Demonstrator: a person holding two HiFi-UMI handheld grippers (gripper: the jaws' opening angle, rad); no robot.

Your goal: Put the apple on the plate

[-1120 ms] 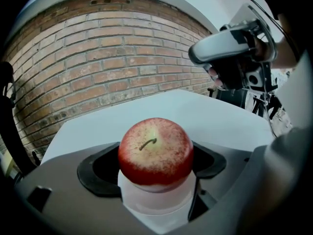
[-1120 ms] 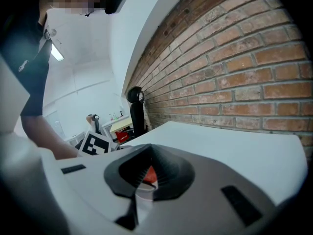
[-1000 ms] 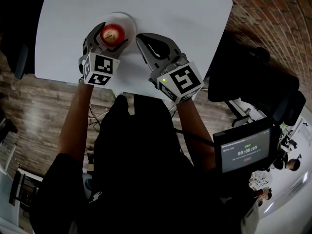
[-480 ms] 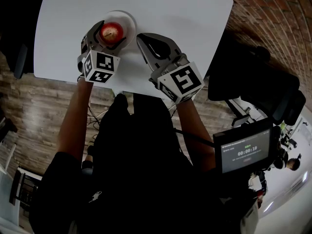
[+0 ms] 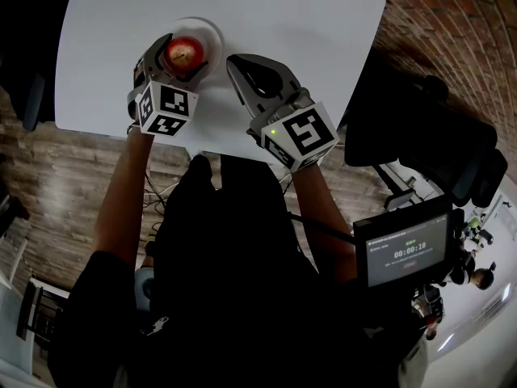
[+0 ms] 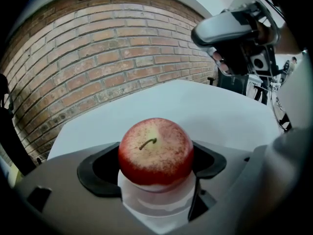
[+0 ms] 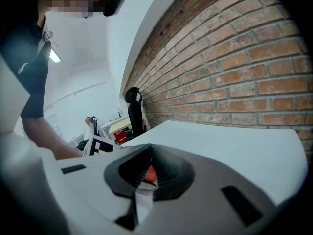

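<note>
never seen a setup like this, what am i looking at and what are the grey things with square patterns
A person holds a hand-held gripper in each hand over a white table; the patterned cubes are part of those grippers. The head view comes from a camera on the person's head, looking down. The other two come from cameras riding on each gripper, looking along its tongs. On the table lies a white plate. The left gripper has its tongs closed on a red apple over the plate. The right gripper is beside it, tongs together and empty.
</note>
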